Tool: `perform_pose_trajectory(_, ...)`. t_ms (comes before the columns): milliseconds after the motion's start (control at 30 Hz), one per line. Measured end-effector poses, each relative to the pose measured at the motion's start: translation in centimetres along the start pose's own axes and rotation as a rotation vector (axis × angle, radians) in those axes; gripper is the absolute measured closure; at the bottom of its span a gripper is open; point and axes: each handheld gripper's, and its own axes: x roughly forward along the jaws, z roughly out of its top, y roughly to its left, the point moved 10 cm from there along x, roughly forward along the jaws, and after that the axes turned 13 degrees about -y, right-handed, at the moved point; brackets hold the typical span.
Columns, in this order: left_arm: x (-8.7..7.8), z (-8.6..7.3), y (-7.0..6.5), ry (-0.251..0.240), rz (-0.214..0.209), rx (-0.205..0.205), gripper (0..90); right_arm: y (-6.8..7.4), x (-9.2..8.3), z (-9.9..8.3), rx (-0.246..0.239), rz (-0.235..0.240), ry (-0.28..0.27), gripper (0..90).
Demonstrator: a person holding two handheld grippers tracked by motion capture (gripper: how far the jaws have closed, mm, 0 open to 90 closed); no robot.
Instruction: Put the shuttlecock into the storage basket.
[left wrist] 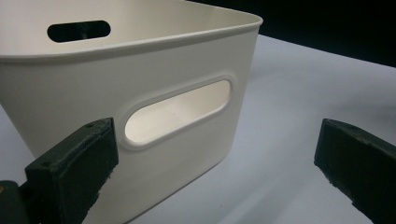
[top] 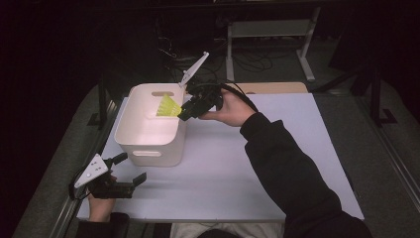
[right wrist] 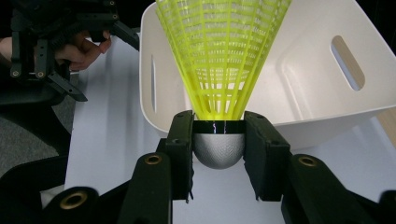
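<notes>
Right hand-held gripper [right wrist: 218,144] clamps shuttlecock [right wrist: 223,60] at bin [right wrist: 322,107] rim.

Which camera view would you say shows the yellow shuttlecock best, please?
The right gripper view: the shuttlecock sits close up, its silver cap clamped between the right tongs. The high view shows it small above the white bin.

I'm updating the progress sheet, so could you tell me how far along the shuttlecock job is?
Done: the right tool is shut on the yellow shuttlecock by its cap and has it at the white bin's rim. In hand: carrying it over the opening. Left: letting it go inside. The left tool rests open near the bin's front handle slot.
</notes>
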Motion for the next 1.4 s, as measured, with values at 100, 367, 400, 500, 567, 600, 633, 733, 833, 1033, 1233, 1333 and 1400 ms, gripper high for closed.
perform_pose_trajectory(100, 0.0, 0.0, 0.0, 0.000, 0.000, 0.000, 0.0, 0.1, 0.4, 0.2, -0.006, 0.008, 0.004, 63.4)
perform_pose_trajectory(367, 0.0, 0.0, 0.0, 0.000, -0.001, 0.000, 0.0, 0.5, 1.6, 0.6, -0.014, 0.024, 0.009, 63.4)
perform_pose_trajectory(400, 0.0, 0.0, 0.0, 0.000, -0.002, 0.000, 0.0, 0.6, 1.8, 0.6, -0.012, 0.026, 0.010, 63.4)
perform_pose_trajectory(500, 0.0, 0.0, 0.0, -0.001, -0.002, 0.000, 0.0, 0.8, 2.2, 0.8, -0.017, 0.034, 0.012, 63.4)
perform_pose_trajectory(567, 0.0, 0.0, 0.0, -0.001, -0.003, 0.000, 0.0, 0.9, 2.5, 0.9, -0.018, 0.038, 0.013, 63.4)
perform_pose_trajectory(600, 0.0, 0.0, 0.0, 0.000, -0.003, 0.001, 0.0, 1.0, 2.6, 0.9, -0.019, 0.041, 0.014, 63.4)
perform_pose_trajectory(633, 0.0, 0.0, 0.0, 0.000, -0.003, 0.001, 0.0, 1.0, 2.7, 0.9, -0.019, 0.043, 0.015, 63.4)
perform_pose_trajectory(733, 0.0, 0.0, 0.0, -0.001, -0.004, 0.001, 0.0, 1.2, 3.2, 0.8, -0.017, 0.049, 0.020, 63.4)
perform_pose_trajectory(833, -0.1, 0.0, 0.0, -0.001, -0.003, 0.001, 0.0, 1.3, 3.6, 0.8, -0.016, 0.057, 0.022, 63.4)
perform_pose_trajectory(1033, -0.1, 0.0, 0.0, -0.002, -0.004, 0.001, 0.0, 1.4, 4.4, 0.8, -0.019, 0.069, 0.024, 63.4)
perform_pose_trajectory(1233, -0.1, 0.1, 0.0, -0.002, -0.005, 0.000, 0.0, 1.5, 5.2, 0.6, -0.017, 0.078, 0.032, 63.4)
perform_pose_trajectory(1333, -0.1, 0.1, -0.1, -0.002, -0.006, 0.000, 0.0, 1.5, 5.5, 0.5, -0.018, 0.082, 0.039, 63.4)
perform_pose_trajectory(1400, -0.1, 0.1, -0.1, -0.003, -0.006, 0.000, 0.0, 1.5, 5.7, 0.4, -0.017, 0.083, 0.045, 63.4)
